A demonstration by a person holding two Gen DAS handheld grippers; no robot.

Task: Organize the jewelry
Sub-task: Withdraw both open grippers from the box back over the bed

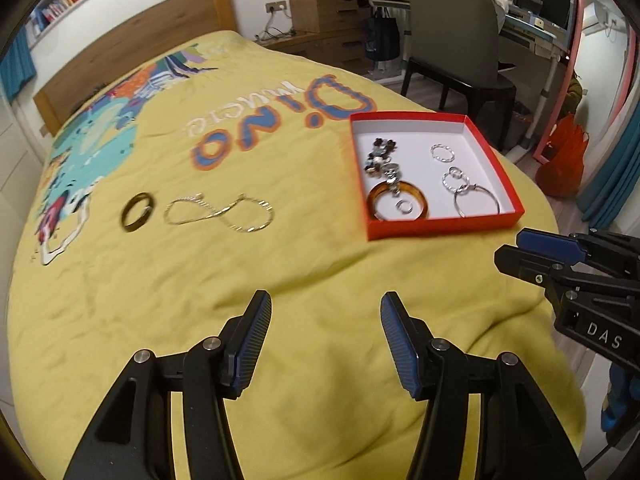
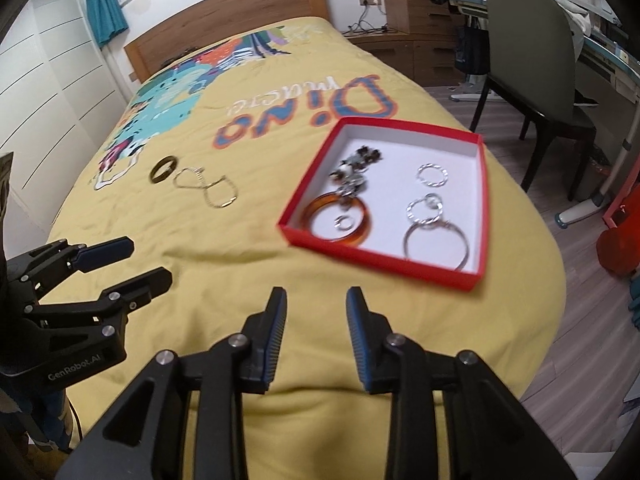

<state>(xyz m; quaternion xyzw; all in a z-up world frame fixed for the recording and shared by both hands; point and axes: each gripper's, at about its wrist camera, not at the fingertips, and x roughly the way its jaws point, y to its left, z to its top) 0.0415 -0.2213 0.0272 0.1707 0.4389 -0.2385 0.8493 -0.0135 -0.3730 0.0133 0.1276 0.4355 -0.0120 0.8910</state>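
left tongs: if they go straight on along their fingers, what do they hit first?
Probably bare yellow bedspread: the left tongs stand open, pointing down at it. The chain and red box lie farther off to either side.

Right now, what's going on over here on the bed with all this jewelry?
A person is sorting jewelry with two handheld grippers. The left gripper and right gripper both hang open and empty over the yellow bedspread. Most pieces, including an amber bangle and silver hoops, already lie in the shallow red box. A dark ring-shaped bangle and a thin gold chain remain on the bedspread.
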